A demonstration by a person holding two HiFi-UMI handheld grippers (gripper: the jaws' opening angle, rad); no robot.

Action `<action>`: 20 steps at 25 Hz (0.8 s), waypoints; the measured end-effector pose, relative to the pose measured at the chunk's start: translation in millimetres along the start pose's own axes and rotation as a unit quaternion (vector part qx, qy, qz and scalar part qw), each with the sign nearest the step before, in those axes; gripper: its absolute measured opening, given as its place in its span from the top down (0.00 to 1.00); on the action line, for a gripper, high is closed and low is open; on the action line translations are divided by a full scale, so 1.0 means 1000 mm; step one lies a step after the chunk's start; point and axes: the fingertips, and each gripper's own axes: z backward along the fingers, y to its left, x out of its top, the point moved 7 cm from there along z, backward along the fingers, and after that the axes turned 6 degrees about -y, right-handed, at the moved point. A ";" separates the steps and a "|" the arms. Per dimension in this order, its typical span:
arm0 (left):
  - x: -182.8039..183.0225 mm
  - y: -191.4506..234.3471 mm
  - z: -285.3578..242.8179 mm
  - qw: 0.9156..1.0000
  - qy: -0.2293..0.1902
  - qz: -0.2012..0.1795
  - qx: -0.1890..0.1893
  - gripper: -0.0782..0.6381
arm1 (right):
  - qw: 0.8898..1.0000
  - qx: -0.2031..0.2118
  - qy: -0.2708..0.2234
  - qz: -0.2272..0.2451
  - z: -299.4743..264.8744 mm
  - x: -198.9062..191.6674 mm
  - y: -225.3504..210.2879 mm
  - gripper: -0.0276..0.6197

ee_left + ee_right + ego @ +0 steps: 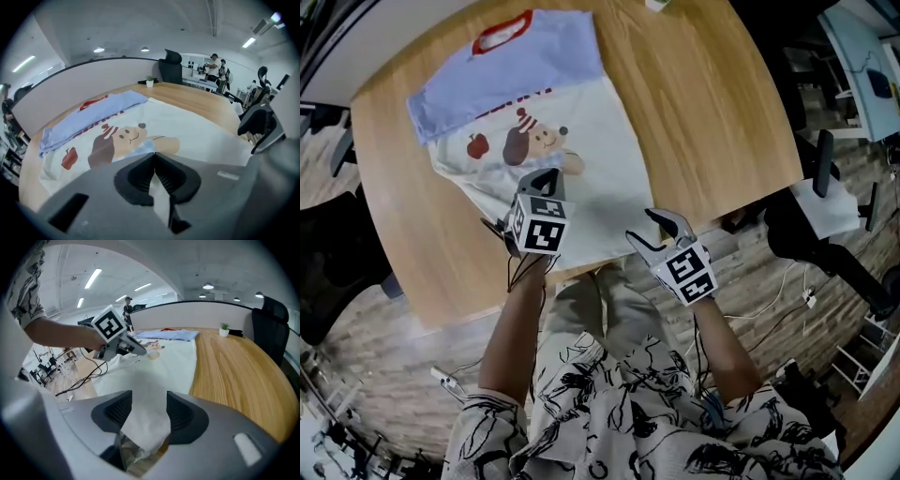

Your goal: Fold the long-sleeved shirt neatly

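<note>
A white long-sleeved shirt [581, 178] with a red collar, light-blue fabric across its upper part and a cartoon bear print is lying flat on the left half of the rounded light wooden desk [712, 112]. Its collar is pointing toward the far edge and its hem is reaching the near edge.

The left gripper [544, 178] is pointing down onto the lower part of the shirt, just below the bear print. In the left gripper view its 2 fingers are pressing together, pinching a thin strip of white cloth between them [153, 157].

The right gripper [643, 225] is sitting at the hem's right corner, at the desk's near edge. Its 2 fingers are standing partly apart with a fold of white cloth lying loosely between them [149, 404].

A small potted plant [150, 82] and a black office chair [171, 65] are standing at the desk's far edge.
</note>
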 end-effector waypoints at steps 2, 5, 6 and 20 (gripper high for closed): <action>-0.002 -0.001 0.002 1.000 -0.001 -0.001 0.005 0.88 | 1.000 0.004 0.018 0.009 0.002 -0.013 0.004 0.58; 0.001 0.002 0.011 1.000 -0.016 0.000 0.016 0.88 | 0.999 0.006 0.031 0.018 0.001 -0.023 0.005 0.58; 0.003 0.003 0.016 1.000 -0.023 0.003 0.020 0.88 | 0.999 0.006 0.035 0.024 0.000 -0.025 0.004 0.58; -0.056 0.038 0.240 0.967 -0.136 0.096 0.192 0.88 | 0.997 0.016 0.047 0.067 -0.001 -0.030 0.003 0.59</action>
